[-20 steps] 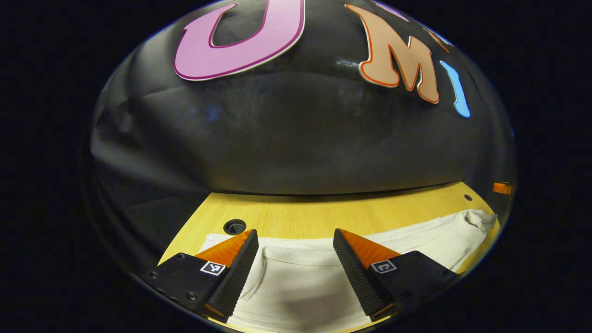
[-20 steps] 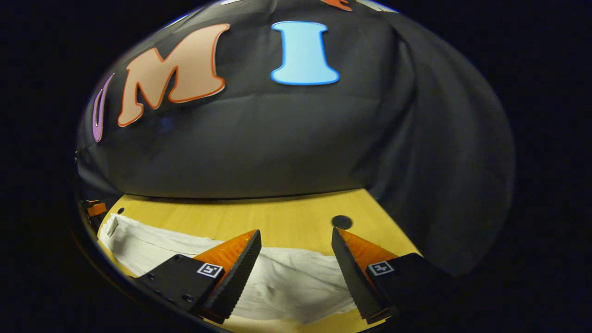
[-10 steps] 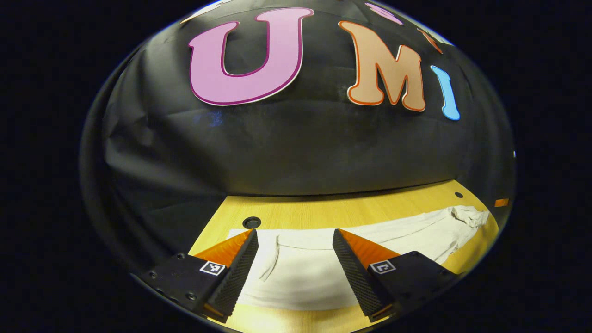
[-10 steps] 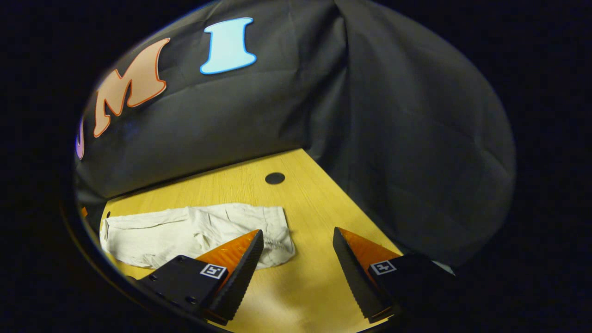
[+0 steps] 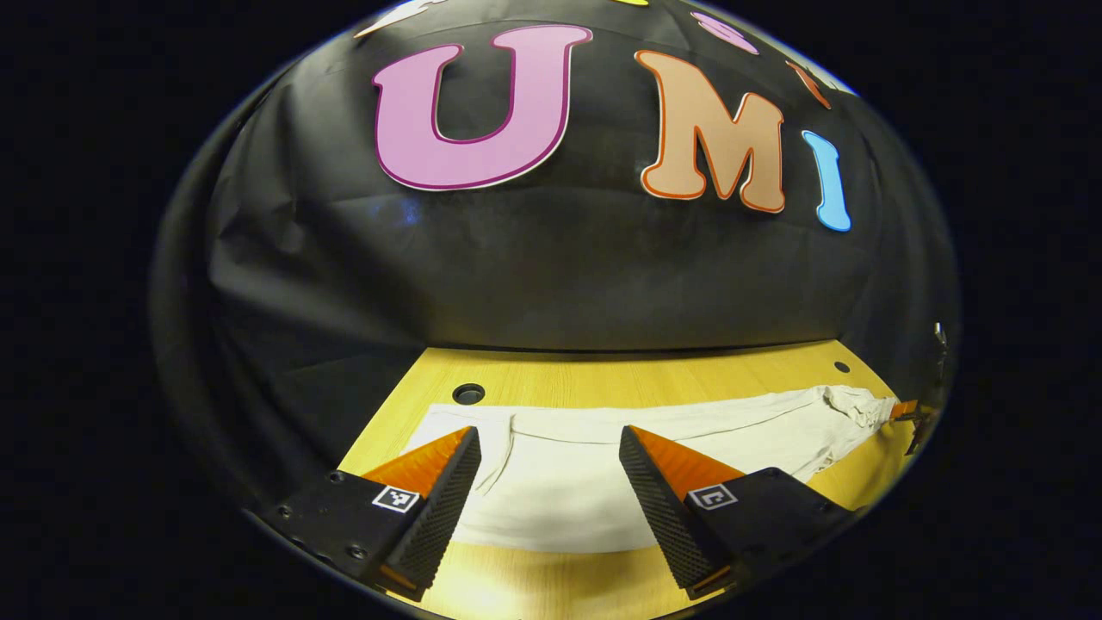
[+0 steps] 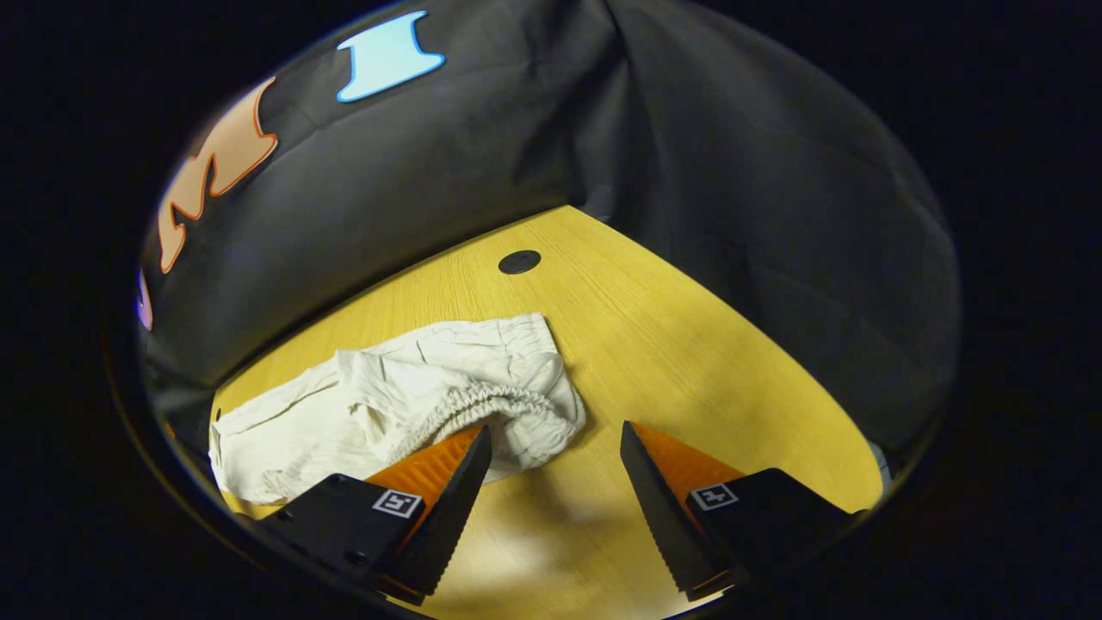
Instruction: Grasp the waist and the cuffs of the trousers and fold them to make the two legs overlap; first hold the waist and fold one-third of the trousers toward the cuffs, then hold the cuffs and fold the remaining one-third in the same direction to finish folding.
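Trousers (image 5: 603, 452), pale, spread flat on wooden table (image 5: 603, 383), just beyond wide-open, empty left gripper (image 5: 549, 482). Bunched elastic end (image 6: 508, 400) just ahead-left of right gripper (image 6: 551, 482), likewise wide open, empty.

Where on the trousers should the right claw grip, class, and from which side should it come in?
Grip the elastic waist, the bunched, gathered end of the trousers nearest the right claw. It is puffed up off the table, so there is an edge to pinch. Probably best to come from the open table side, with one finger sliding under the band and one over.
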{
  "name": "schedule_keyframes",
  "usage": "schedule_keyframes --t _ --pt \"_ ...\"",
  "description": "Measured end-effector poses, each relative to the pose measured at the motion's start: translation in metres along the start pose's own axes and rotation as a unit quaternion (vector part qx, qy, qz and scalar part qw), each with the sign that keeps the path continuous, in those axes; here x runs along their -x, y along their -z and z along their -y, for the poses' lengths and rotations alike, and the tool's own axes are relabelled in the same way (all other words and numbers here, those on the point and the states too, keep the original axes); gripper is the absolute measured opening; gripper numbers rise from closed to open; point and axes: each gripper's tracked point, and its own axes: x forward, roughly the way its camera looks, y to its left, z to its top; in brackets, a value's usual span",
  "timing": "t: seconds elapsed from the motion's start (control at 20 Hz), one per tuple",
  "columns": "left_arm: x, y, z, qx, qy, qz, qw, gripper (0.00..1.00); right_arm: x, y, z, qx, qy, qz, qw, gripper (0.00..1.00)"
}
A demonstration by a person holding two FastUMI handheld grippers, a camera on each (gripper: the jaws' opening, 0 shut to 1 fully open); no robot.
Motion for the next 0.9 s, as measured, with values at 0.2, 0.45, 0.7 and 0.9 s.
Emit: schedule_keyframes --t 0.2,0.45,0.7,0.9 --pt "0.005 0.005 -0.003 -0.004 -0.012 -0.007 1.000 0.97 -0.011 0.002 -0.015 -0.029 -0.028 -0.005 0.999 0.86" --pt "0.015 0.005 -0.004 -0.004 -0.028 -0.008 1.000 0.97 -0.019 0.002 -0.015 -0.048 -0.021 -0.006 0.999 0.45" --pt "0.021 0.006 0.008 0.006 -0.022 -0.002 1.000 0.96 -0.001 -0.021 -0.037 -0.047 -0.059 0.032 0.997 0.21" --pt "0.025 0.013 0.015 0.022 -0.011 -0.005 1.000 0.97 0.022 -0.038 -0.060 -0.037 -0.080 0.065 0.994 0.15"
